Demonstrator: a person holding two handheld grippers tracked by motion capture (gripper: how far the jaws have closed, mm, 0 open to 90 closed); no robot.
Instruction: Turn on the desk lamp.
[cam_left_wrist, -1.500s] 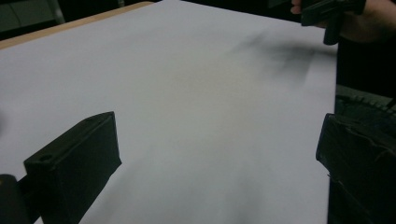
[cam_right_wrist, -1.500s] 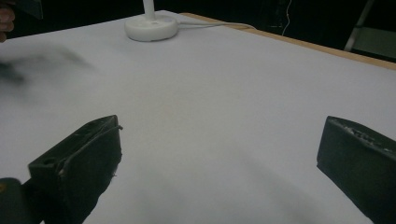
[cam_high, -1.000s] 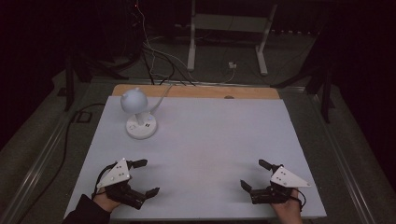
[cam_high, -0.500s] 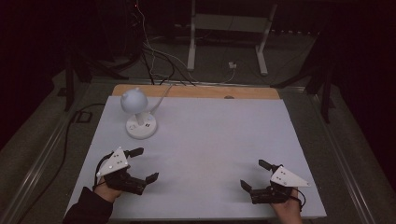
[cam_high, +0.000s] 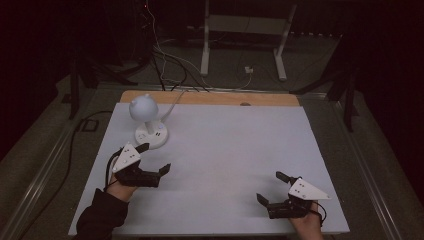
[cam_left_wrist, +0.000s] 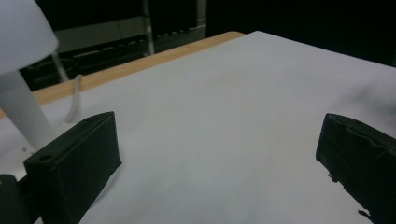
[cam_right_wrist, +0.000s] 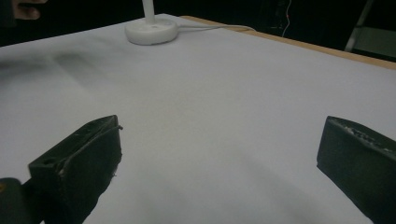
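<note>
A small white desk lamp (cam_high: 147, 120) with a round head and a round base stands at the far left of the white table top (cam_high: 230, 150). My left gripper (cam_high: 155, 158) is open just in front of the lamp's base, with nothing between its jaws. In the left gripper view the lamp (cam_left_wrist: 18, 70) rises right beside the left jaw. My right gripper (cam_high: 272, 187) rests open near the front right corner, holding nothing. In the right gripper view the lamp's base (cam_right_wrist: 151, 31) lies far off across the bare table.
The lamp's white cable (cam_high: 172, 102) runs back over the wooden strip (cam_high: 210, 98) at the table's far edge. Behind the table, cables and a white metal stand (cam_high: 242, 40) sit on the dark floor.
My left gripper has moved forward across the table toward the lamp and now sits close to its base. The right gripper has stayed in place.
</note>
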